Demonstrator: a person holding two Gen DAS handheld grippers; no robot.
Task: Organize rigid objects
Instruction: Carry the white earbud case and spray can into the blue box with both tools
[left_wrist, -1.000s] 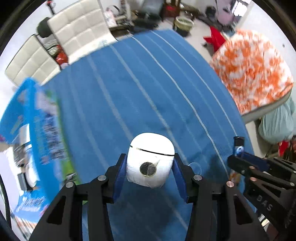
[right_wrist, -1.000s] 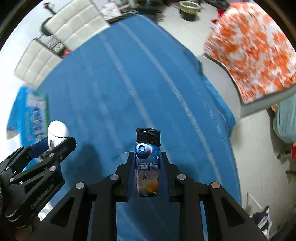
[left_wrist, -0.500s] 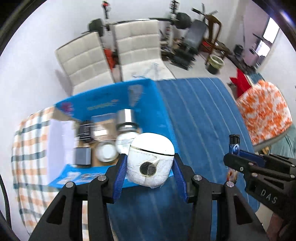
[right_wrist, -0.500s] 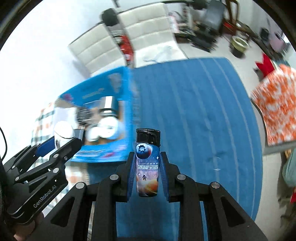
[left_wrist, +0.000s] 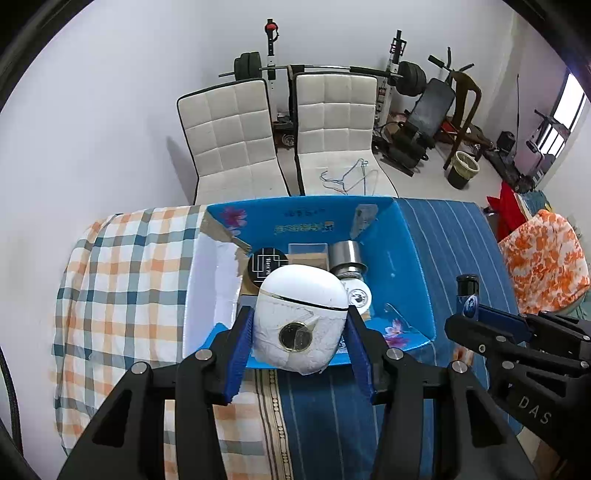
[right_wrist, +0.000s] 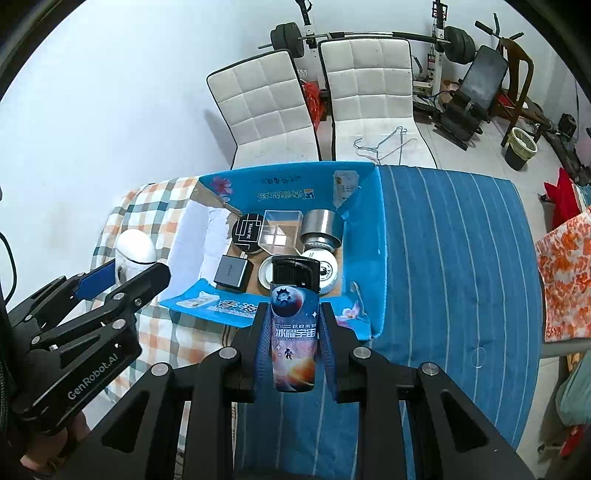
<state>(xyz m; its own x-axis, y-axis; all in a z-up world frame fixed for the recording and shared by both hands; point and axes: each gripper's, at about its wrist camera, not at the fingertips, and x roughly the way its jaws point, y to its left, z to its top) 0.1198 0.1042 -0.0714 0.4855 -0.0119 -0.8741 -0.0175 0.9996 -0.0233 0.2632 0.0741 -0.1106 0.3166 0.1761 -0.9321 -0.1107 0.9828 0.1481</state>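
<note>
My left gripper (left_wrist: 300, 325) is shut on a white rounded case (left_wrist: 303, 310) with a round coin-like disc on its front, held just before the near rim of the open blue cardboard box (left_wrist: 402, 236). My right gripper (right_wrist: 293, 332) is shut on an upright lighter (right_wrist: 294, 325) with a black cap and a space print, in front of the same blue box (right_wrist: 364, 258). Inside the box lie a black round tin (right_wrist: 248, 229), a clear square box (right_wrist: 282, 232), a metal cylinder (right_wrist: 320, 226), a grey square box (right_wrist: 233, 272) and a white round lid (right_wrist: 325, 269).
The box sits where a checked cloth (left_wrist: 122, 280) meets a blue striped cloth (right_wrist: 450, 258). Two white padded chairs (left_wrist: 280, 122) stand behind it, with weights equipment by the wall. An orange patterned cushion (left_wrist: 546, 258) lies at the right.
Both grippers have swung left from the bare blue striped cloth toward the blue box, which now lies straight ahead of them. Each still holds its object.
</note>
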